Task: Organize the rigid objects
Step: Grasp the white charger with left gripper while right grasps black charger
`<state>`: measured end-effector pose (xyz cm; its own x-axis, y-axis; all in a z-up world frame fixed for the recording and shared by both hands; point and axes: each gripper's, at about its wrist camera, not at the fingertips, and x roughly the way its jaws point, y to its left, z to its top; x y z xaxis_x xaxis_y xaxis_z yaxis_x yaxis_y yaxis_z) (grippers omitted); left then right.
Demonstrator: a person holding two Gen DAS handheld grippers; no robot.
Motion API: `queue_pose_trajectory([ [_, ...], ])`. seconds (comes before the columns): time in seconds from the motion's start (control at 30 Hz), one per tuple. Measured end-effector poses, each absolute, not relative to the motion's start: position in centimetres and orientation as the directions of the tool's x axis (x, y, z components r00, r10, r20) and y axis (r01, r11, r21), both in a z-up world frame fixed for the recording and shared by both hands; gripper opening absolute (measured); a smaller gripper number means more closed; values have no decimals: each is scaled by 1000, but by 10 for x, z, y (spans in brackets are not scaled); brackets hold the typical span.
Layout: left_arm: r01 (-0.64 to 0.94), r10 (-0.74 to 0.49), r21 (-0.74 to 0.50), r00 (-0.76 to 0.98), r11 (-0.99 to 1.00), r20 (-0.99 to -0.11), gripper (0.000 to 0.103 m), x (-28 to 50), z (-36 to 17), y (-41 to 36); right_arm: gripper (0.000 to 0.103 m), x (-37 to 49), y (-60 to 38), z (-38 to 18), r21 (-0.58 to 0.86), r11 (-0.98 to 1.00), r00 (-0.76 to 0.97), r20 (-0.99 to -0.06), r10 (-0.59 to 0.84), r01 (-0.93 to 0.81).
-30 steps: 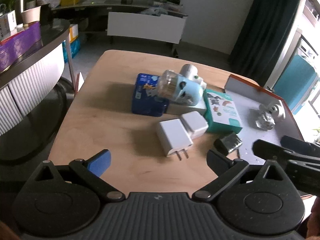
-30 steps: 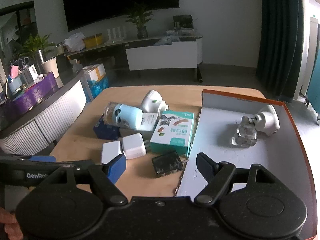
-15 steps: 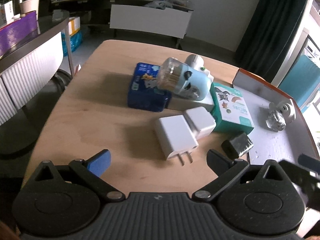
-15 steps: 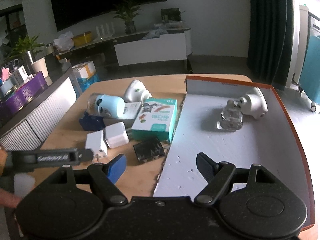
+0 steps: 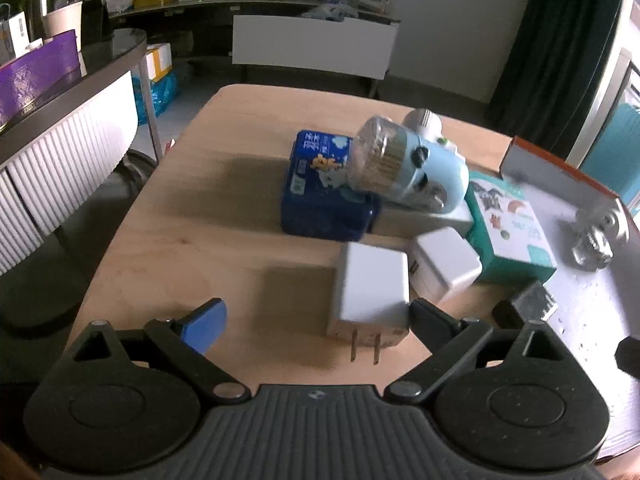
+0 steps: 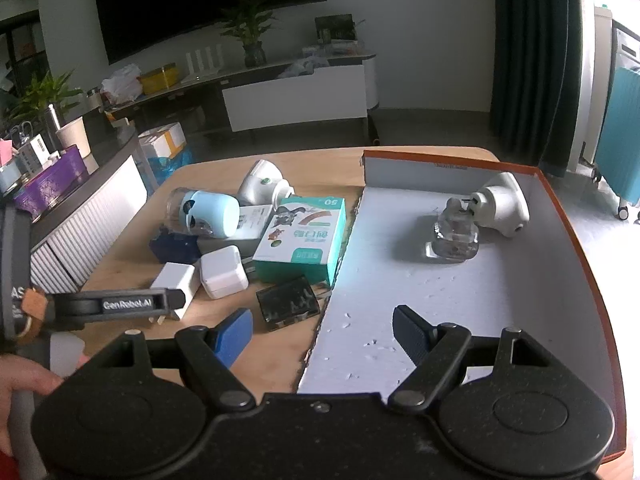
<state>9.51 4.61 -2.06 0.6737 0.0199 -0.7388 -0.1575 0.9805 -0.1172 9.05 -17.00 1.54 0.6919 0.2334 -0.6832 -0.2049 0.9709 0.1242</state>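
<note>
On the counter point(image 5: 168, 216) most items await; only one plug-in diffuser point(image 6: 480, 216) sits in the tray point(image 6: 500, 300); both tools, left tool point(image 5: 316, 320) and right tool point(image 6: 324, 332), gape empty.

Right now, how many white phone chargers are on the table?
2. One charger lies nearest the left gripper, prongs pointing toward it; the other charger sits just right of it, beside the green box. More could be hidden under the pile.
</note>
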Motion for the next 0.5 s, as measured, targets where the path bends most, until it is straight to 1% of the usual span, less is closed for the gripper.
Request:
queue_pose_trajectory([
  [0.03, -144, 14, -115, 680, 983, -733, 100, 96, -20, 46, 91, 90, -168, 15, 122, 970, 690, -684, 237, -212],
  [0.1, -103, -4, -103, 690, 989, -723, 96, 99, -20, 43, 91, 91, -165, 14, 118, 968, 686, -687, 241, -222],
  [0.13, -82, -8, -89, 688, 993, -725, 89, 101, -20, 40, 91, 91, -164, 14, 115, 968, 685, -688, 240, -224],
  [0.17, -70, -6, -73, 682, 995, -731, 79, 103, -22, 38, 91, 91, -163, 13, 112, 968, 684, -690, 238, -224],
  [0.2, -61, -5, -63, 681, 996, -732, 79, 104, -23, 36, 91, 93, -163, 12, 109, 969, 682, -692, 235, -223],
  [0.23, -55, 1, -50, 688, 997, -725, 74, 105, -23, 33, 91, 94, -163, 12, 107, 969, 681, -695, 232, -221],
  [0.3, -44, 9, -30, 698, 999, -716, 61, 104, -24, 29, 91, 96, -163, 9, 106, 969, 672, -703, 232, -223],
  [0.33, -39, 10, -24, 704, 999, -710, 44, 102, -23, 28, 91, 99, -163, 7, 105, 969, 666, -709, 231, -225],
  [0.37, -37, 7, -28, 707, 999, -708, 41, 103, -23, 28, 91, 101, -162, 6, 104, 969, 661, -715, 230, -225],
  [0.47, -29, -41, -87, 703, 996, -710, 41, 100, -22, 33, 91, 109, -157, 0, 111, 965, 638, -732, 240, -236],
  [0.5, -33, -36, -83, 703, 996, -710, 41, 100, -22, 33, 91, 112, -155, -1, 112, 963, 631, -736, 245, -244],
])
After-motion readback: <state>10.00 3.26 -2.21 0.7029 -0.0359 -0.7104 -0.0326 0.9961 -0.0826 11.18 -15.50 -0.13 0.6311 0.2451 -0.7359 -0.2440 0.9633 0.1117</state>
